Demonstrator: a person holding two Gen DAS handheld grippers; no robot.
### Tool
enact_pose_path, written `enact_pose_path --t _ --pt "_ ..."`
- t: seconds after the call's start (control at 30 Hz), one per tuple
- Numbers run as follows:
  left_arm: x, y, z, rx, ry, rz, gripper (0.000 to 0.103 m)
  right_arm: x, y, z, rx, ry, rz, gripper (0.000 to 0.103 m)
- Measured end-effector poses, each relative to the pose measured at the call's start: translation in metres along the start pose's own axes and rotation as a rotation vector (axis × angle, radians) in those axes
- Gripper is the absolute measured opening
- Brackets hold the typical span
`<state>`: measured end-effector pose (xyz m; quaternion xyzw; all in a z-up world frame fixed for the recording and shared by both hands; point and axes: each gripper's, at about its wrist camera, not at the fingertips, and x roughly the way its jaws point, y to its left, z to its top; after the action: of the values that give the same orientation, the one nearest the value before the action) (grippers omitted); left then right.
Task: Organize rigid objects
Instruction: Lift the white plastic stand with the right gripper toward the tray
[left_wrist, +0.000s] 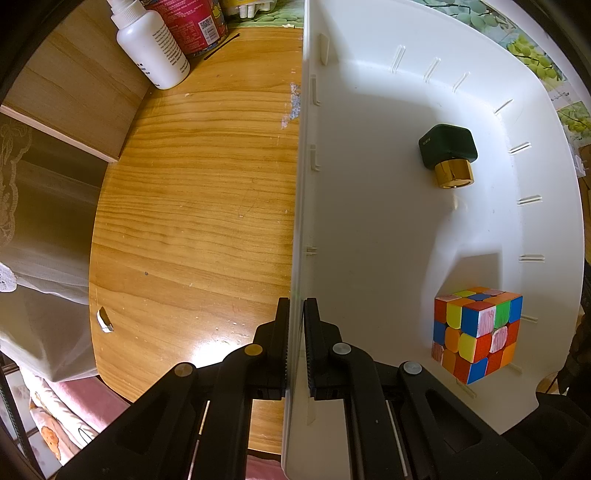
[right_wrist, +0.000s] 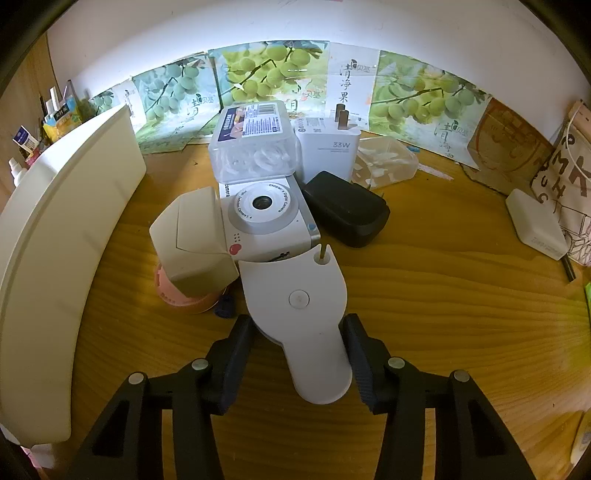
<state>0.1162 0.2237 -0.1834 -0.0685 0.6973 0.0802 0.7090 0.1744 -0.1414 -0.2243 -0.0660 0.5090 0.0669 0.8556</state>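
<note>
My left gripper (left_wrist: 295, 306) points straight down and is shut on the upright side wall of the white bin (left_wrist: 300, 177). Inside the bin lie a colourful puzzle cube (left_wrist: 476, 332) and a dark green bottle with a gold cap (left_wrist: 447, 151). In the right wrist view my right gripper (right_wrist: 297, 325) straddles a white paddle-shaped handheld device (right_wrist: 299, 291) lying on the wooden table, with both pads against its sides. Behind the device sit a white toy camera (right_wrist: 266, 214), a beige box (right_wrist: 195, 240) on a pink jar (right_wrist: 184, 301), and the bin (right_wrist: 55, 258) at the left.
A clear floss box (right_wrist: 255, 147), a white charger (right_wrist: 328, 147), a black case (right_wrist: 345, 210) and a clear bag (right_wrist: 388, 158) crowd the back. A white block (right_wrist: 535, 221) lies at the right. A white bottle (left_wrist: 151, 48) and red can (left_wrist: 192, 22) stand beyond the bin.
</note>
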Motion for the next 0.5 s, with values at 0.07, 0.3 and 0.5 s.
enact_pose_path --t 0.07,0.3,0.5 --pt "0.0003 -0.0003 0.0005 0.000 0.000 0.000 0.007 0.0001 0.0001 0.0003 -0.001 0.003 0.002 0.050" --pt "0.0003 -0.0004 0.0005 0.000 0.000 0.000 0.007 -0.0001 -0.0003 0.0007 0.000 0.010 0.005 0.048" --pt "0.0002 -0.0006 0.0004 0.003 0.000 0.003 0.007 -0.0002 -0.0010 0.0003 0.010 0.016 0.000 0.048"
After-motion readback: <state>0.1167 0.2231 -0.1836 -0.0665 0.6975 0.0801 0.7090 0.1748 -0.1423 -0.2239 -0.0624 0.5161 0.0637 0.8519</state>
